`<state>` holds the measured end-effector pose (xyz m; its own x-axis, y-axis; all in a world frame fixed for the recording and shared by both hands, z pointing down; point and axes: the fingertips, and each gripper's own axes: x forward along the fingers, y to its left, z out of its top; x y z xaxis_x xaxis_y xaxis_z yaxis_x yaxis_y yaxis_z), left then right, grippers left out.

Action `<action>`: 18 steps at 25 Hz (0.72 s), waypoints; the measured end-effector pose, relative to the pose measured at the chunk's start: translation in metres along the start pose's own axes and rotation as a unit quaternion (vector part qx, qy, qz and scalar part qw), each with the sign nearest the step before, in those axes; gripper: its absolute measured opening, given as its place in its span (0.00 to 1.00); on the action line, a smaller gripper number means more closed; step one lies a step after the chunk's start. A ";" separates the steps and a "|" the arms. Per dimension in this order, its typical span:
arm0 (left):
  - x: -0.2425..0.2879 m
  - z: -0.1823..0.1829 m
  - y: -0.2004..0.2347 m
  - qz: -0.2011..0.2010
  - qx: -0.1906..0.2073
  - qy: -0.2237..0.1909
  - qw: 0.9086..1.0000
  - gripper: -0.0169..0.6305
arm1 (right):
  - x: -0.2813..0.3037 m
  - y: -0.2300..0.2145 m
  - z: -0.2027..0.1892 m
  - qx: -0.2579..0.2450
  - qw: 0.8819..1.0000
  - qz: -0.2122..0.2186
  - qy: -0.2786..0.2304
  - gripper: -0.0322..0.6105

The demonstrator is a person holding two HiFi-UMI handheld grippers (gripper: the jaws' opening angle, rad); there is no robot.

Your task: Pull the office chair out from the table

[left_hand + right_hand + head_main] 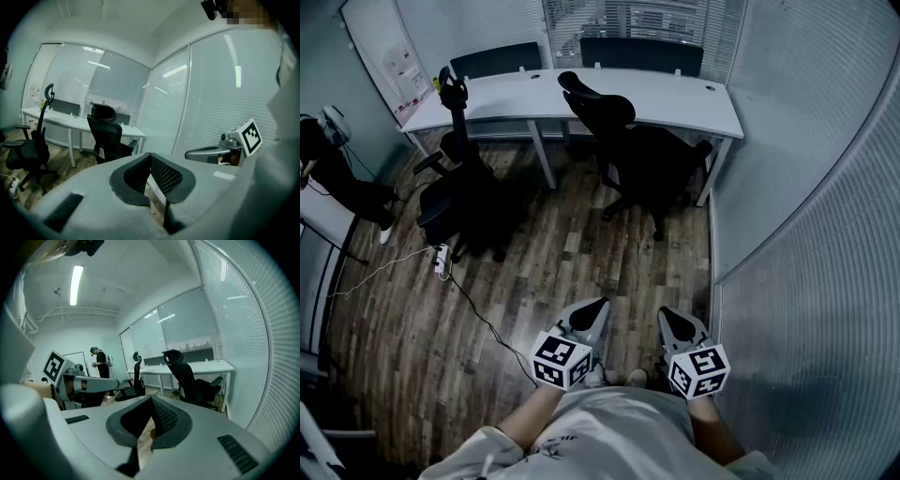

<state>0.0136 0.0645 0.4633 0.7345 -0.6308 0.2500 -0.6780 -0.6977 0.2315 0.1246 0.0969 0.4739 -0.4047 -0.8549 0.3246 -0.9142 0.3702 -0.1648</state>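
The grey left gripper (598, 306) and the grey right gripper (667, 316) are both clenched shut on nothing. Each pair of jaws meets at the tips, with only floor showing through the gap behind them. They are held side by side low in front of the person, tilted slightly downward toward the far end of the room, well apart from all the furniture. The black high-backed office chair with a headrest (639, 157) stands at the right half of the long white table (675, 105). Its seat is close to the table's front edge near the right-hand leg, and in the head view its backrest is on the left side of the seat. A second black office chair (455, 192) stands at the table's left half, farther out from the edge. A white power strip (442, 261) lies just beside its base, and a thin black cable (483, 319) trails from the strip across the dark wood-plank floor (581, 253) toward the person's feet. Dark divider panels (642, 52) stand along the table's far side. A glass wall with blinds (806, 187) closes the room on the right. At the far left edge a second person in dark clothes (337, 173) stands near the wall.
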 end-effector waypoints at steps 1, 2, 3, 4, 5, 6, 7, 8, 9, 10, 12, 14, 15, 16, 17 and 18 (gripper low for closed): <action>-0.002 0.000 0.000 0.000 -0.001 0.000 1.000 0.04 | 0.000 0.002 0.000 -0.001 1.000 0.001 0.001 0.06; -0.003 -0.001 0.001 0.000 -0.001 0.001 1.000 0.04 | 0.000 0.004 -0.001 -0.002 1.000 0.001 0.001 0.06; -0.004 -0.001 0.002 0.000 -0.002 0.001 1.000 0.04 | 0.000 0.006 -0.001 -0.003 1.000 0.002 0.002 0.06; -0.005 -0.001 0.002 0.000 -0.002 0.001 1.000 0.04 | 0.001 0.007 0.000 -0.004 1.000 0.003 0.002 0.06; -0.005 0.000 0.003 0.000 -0.002 0.001 1.000 0.04 | 0.002 0.008 0.000 -0.005 1.000 0.005 0.003 0.06; -0.005 0.000 0.004 0.000 -0.002 0.001 1.000 0.04 | 0.003 0.009 0.000 -0.006 1.000 0.006 0.004 0.06; -0.005 0.000 0.005 0.000 -0.002 0.002 1.000 0.04 | 0.003 0.009 0.000 -0.006 1.000 0.007 0.004 0.06; -0.006 0.000 0.005 0.000 -0.002 0.002 1.000 0.04 | 0.004 0.010 0.000 -0.004 1.000 0.007 0.004 0.06; -0.006 0.000 0.005 0.000 -0.002 0.002 1.000 0.04 | 0.004 0.010 -0.001 -0.001 1.000 0.007 0.003 0.06; -0.006 0.000 0.006 -0.001 -0.002 0.002 1.000 0.04 | 0.005 0.010 0.000 0.005 1.000 0.006 0.001 0.06; -0.008 -0.001 0.008 -0.002 -0.003 0.001 1.000 0.04 | 0.006 0.011 0.000 0.013 1.000 0.005 -0.005 0.06; -0.009 -0.001 0.010 -0.004 -0.005 0.000 1.000 0.04 | 0.007 0.013 0.000 0.012 1.000 0.004 -0.005 0.06; -0.010 -0.001 0.011 -0.005 -0.008 -0.001 1.000 0.04 | 0.008 0.014 -0.001 0.011 1.000 0.004 -0.004 0.06; -0.010 -0.001 0.012 -0.007 -0.011 -0.002 1.000 0.04 | 0.009 0.016 -0.001 0.011 1.000 0.005 -0.002 0.06; -0.011 -0.001 0.013 -0.008 -0.013 -0.002 1.000 0.04 | 0.011 0.017 -0.001 0.011 1.000 0.005 -0.002 0.06; -0.012 0.000 0.015 -0.009 -0.013 -0.003 1.000 0.04 | 0.012 0.019 0.000 0.011 1.000 0.005 -0.001 0.06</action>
<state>-0.0048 0.0618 0.4639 0.7462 -0.6206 0.2411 -0.6657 -0.6994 0.2601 0.1026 0.0938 0.4751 -0.4129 -0.8523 0.3211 -0.9099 0.3699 -0.1880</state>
